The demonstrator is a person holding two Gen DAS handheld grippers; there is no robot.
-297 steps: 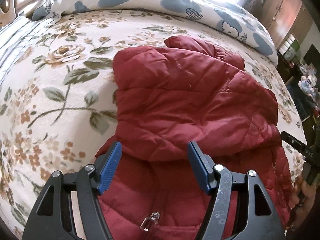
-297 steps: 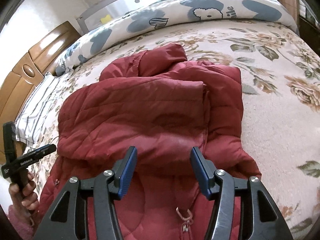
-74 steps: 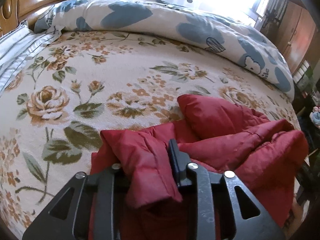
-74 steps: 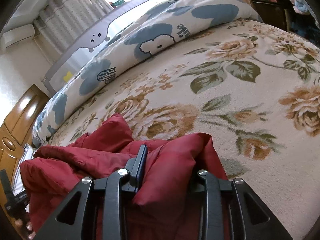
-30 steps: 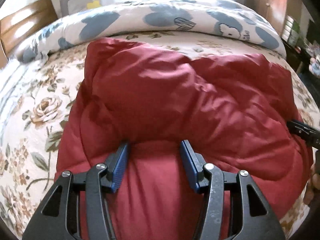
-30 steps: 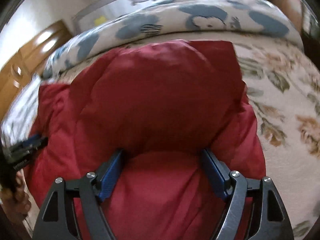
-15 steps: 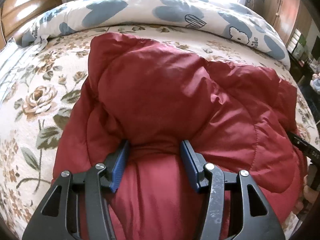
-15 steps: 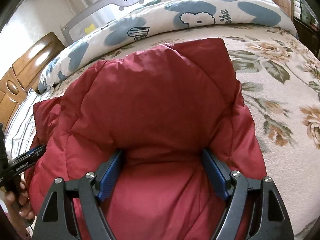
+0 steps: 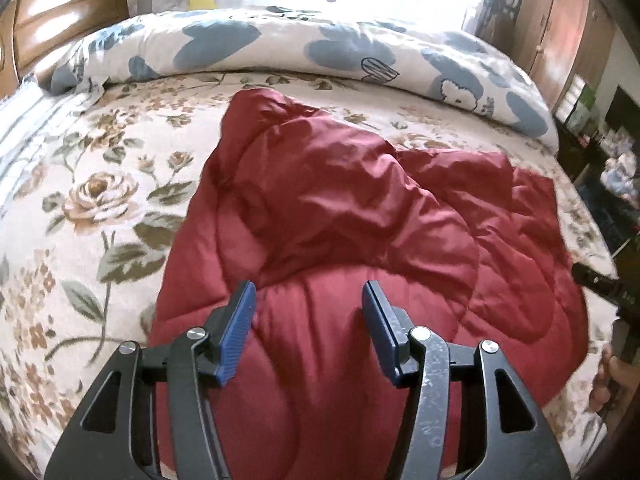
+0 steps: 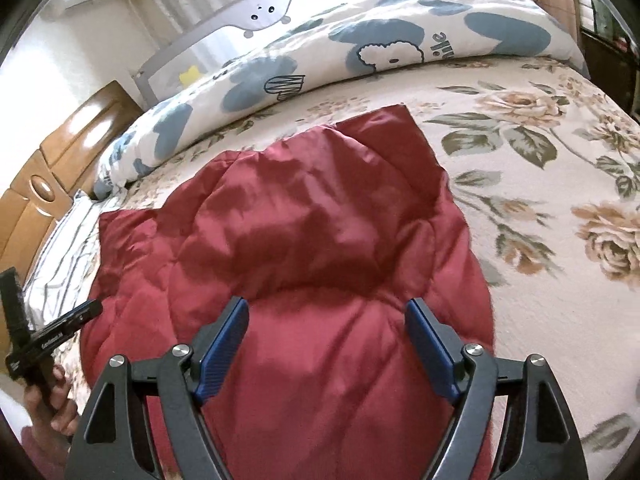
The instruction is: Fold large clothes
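Observation:
A dark red quilted padded jacket [image 9: 360,216] lies folded over in a thick bundle on the flowered bedspread [image 9: 92,200]. It also fills the middle of the right wrist view [image 10: 312,240]. My left gripper [image 9: 308,300] is open and empty, jaws wide apart just above the jacket's near part. My right gripper [image 10: 326,316] is open and empty too, above the jacket's near edge. The left tool shows at the left edge of the right wrist view [image 10: 48,336].
A rolled white duvet with blue prints [image 9: 304,48] lies across the far side of the bed. A wooden headboard [image 10: 68,140] and a striped pillow [image 10: 60,248] are at the left. Wooden wardrobes [image 9: 560,28] stand at the far right.
Both grippers, shut on the jacket 2.5 s ago, are open now. In the last second they have drawn back and risen a little. The jacket lies still.

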